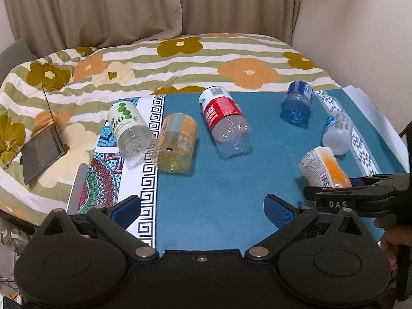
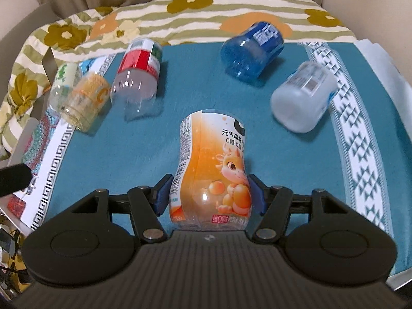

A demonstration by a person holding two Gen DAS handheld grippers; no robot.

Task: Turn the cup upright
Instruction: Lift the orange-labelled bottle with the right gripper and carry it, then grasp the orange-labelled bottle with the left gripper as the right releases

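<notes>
An orange cup with a cartoon dragon label (image 2: 211,170) sits between the blue pads of my right gripper (image 2: 209,193), which is shut on its waist. In the left wrist view this cup (image 1: 324,167) lies tilted low over the teal mat (image 1: 219,180), its far end pointing up-left, with the right gripper (image 1: 360,193) on its near end. I cannot tell whether it touches the mat. My left gripper (image 1: 203,206) hovers open over bare mat, left of the cup, holding nothing.
Several other cups lie on their sides: green-label (image 1: 127,126), yellow (image 1: 176,144), red-label (image 1: 224,118), blue (image 1: 296,105), frosted white (image 1: 337,134). A floral quilt (image 1: 180,61) lies behind the mat, with a dark laptop (image 1: 41,152) at left. A hand (image 1: 391,242) shows at right.
</notes>
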